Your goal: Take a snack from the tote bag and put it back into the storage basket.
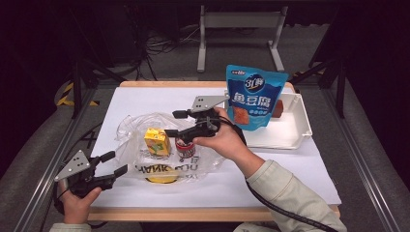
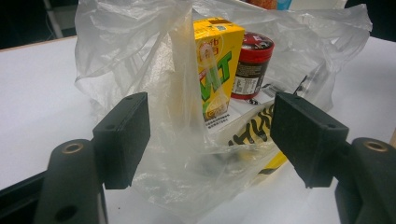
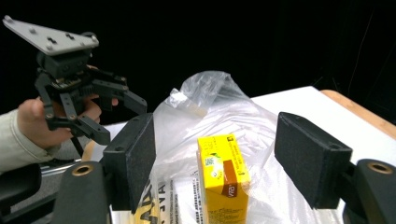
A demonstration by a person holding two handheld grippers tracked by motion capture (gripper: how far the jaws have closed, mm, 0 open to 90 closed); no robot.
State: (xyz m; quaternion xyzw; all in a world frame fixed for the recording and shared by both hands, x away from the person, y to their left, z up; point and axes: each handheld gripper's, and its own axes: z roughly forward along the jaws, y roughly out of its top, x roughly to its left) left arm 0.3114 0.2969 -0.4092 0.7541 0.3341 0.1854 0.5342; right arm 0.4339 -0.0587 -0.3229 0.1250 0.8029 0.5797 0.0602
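From above, my left gripper (image 1: 112,163) gapes beside the clear crinkled plastic bag (image 1: 140,126) on the white table (image 1: 290,169); my right gripper (image 1: 173,123), released, hovers over it. Both gripper views frame the yellow drink carton (image 2: 215,65) inside.

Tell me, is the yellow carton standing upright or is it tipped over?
Upright. The carton stands on its base inside the plastic bag, next to the red can, its top facing up.

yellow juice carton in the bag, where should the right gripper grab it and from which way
Grip the yellow juice carton across its two flat, narrow side faces near the top, coming down from above. It stands upright inside the open plastic bag, with the red-lidded jar close beside it, so a side approach looks blocked. The right gripper, jaws open, is above it.
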